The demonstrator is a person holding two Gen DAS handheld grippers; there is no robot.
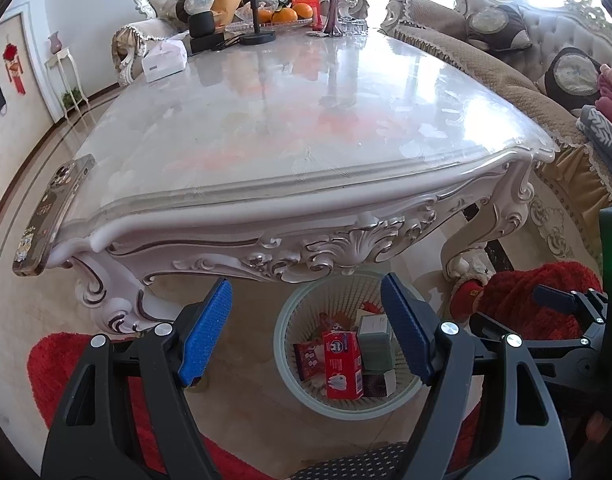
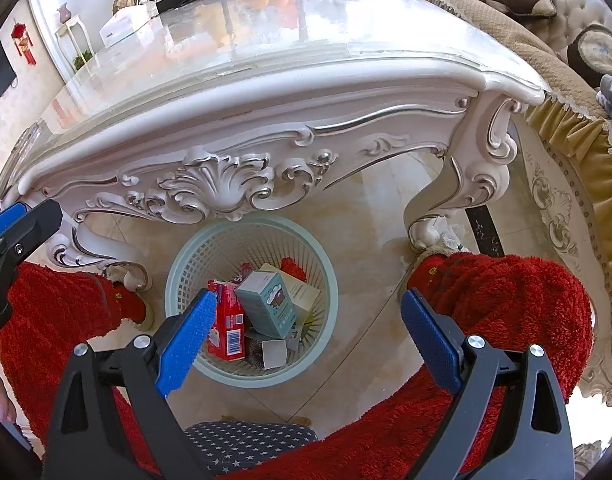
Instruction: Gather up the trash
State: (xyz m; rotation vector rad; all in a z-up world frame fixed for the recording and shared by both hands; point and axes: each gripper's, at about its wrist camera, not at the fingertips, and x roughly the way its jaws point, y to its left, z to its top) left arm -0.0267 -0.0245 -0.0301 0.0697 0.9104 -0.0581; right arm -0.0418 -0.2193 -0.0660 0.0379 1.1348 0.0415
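Observation:
A pale green mesh basket (image 1: 290, 312) (image 2: 194, 256) stands on the tiled floor under the table's near edge. Inside lie a red carton (image 1: 343, 364) (image 2: 226, 320), a teal box (image 2: 268, 304), a dark green box (image 1: 375, 350) and other small packs. My left gripper (image 1: 306, 320) hangs open above the basket, nothing between its blue pads. My right gripper (image 2: 307, 336) is also open and empty over the basket; its black frame (image 1: 561, 304) shows at the right of the left wrist view. The left gripper's blue finger (image 2: 6, 220) shows at the far left of the right wrist view.
An ornate white table (image 1: 266, 216) (image 2: 266, 112) with a glossy top stands ahead. A phone (image 1: 52, 216) lies on its left corner, a tissue box (image 1: 164, 60) and a fruit tray (image 1: 274, 20) at the far end. Red fluffy legs (image 2: 505, 304) flank the basket; a sofa (image 1: 545, 80) is at right.

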